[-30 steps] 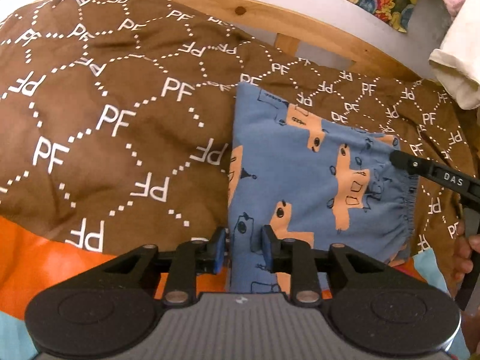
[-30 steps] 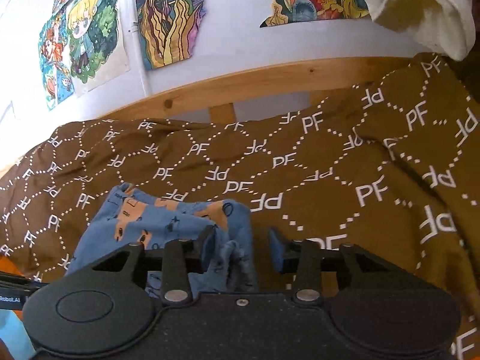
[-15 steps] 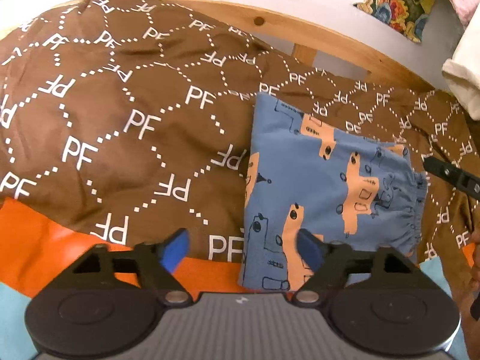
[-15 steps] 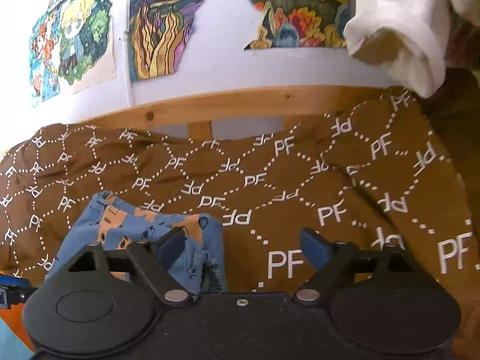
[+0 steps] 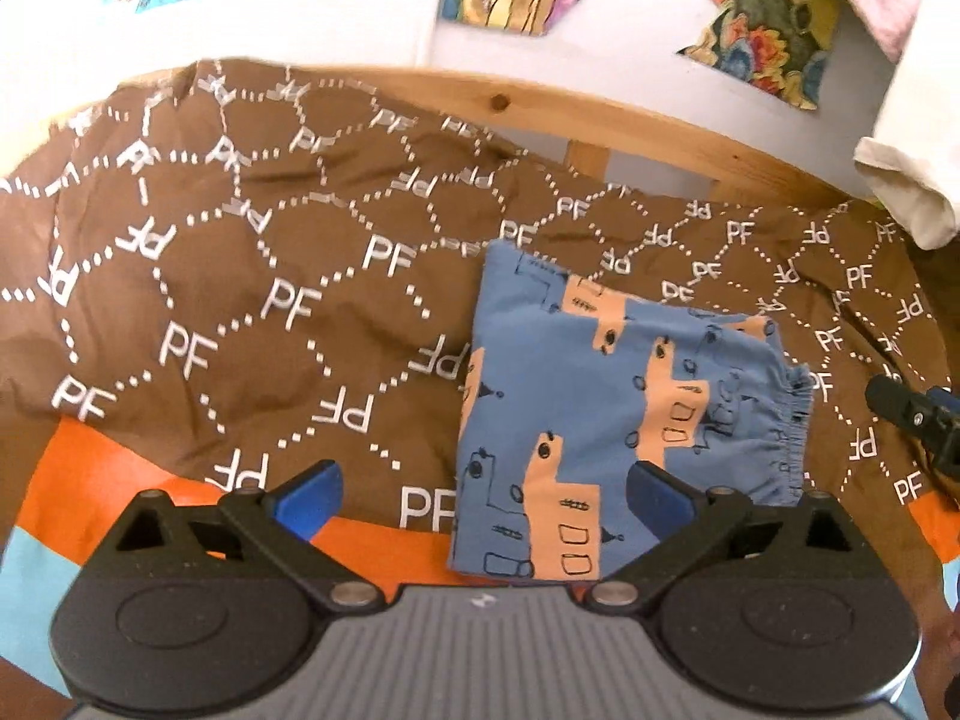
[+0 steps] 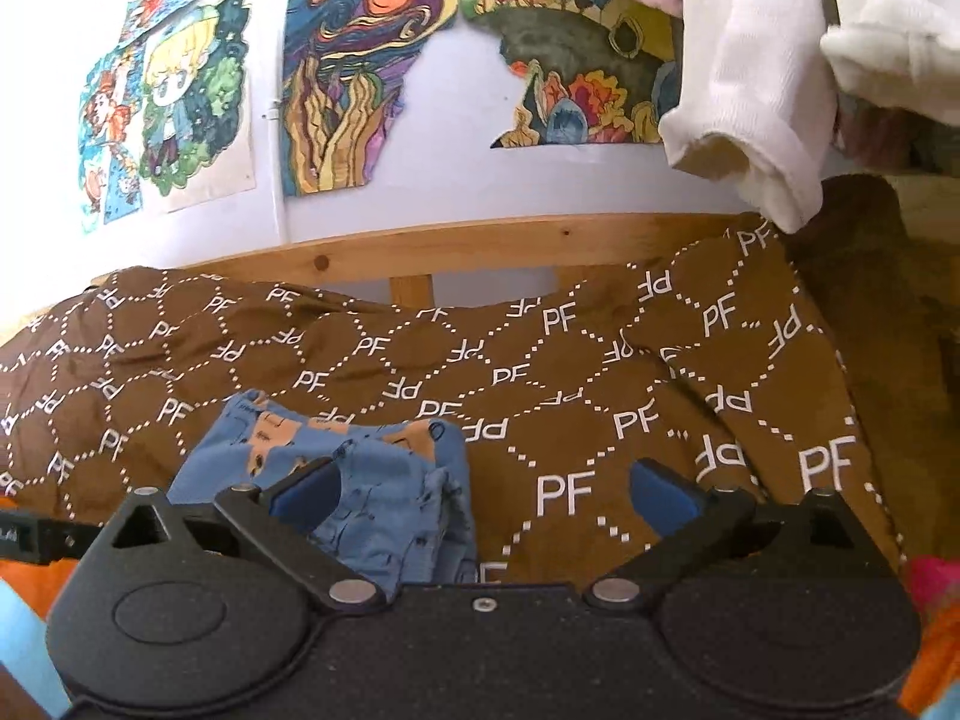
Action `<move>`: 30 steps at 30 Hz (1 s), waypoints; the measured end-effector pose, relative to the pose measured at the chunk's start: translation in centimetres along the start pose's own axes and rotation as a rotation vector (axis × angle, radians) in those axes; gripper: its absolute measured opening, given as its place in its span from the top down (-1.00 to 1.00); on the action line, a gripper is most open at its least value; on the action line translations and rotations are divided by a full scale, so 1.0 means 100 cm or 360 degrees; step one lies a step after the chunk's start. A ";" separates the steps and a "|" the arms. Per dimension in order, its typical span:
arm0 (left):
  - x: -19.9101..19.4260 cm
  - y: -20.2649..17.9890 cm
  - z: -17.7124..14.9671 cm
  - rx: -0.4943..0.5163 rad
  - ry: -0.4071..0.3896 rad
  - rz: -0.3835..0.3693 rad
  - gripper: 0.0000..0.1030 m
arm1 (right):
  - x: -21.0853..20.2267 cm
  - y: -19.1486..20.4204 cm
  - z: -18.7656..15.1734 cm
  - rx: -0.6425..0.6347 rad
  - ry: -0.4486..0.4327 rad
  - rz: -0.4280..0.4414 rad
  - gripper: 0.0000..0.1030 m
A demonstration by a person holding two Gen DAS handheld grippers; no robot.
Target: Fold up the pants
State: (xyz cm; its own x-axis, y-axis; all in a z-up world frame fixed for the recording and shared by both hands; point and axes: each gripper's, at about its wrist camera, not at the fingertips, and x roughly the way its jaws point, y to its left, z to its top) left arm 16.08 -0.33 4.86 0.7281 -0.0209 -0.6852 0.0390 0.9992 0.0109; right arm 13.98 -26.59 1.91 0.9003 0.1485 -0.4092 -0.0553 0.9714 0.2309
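Brown monogram bedspread covers the bed, and the folded blue pants lie near its front edge. Left gripper gapes wide, holding nothing; right gripper is spread wide too, empty, beside the pants' waistband end.

Black left gripper, blue pads, silver screws
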 end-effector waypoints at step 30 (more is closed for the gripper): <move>-0.078 -0.005 -0.056 0.0267 -0.0225 0.0093 -0.99 | -0.096 0.051 -0.036 -0.0027 0.0090 -0.0025 -0.99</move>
State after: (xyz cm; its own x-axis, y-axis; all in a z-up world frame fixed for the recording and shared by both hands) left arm 6.53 -0.46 6.10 0.8208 0.0204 -0.5709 0.0984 0.9794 0.1765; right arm 3.50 -22.45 3.87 0.8752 0.1430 -0.4621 -0.0490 0.9766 0.2094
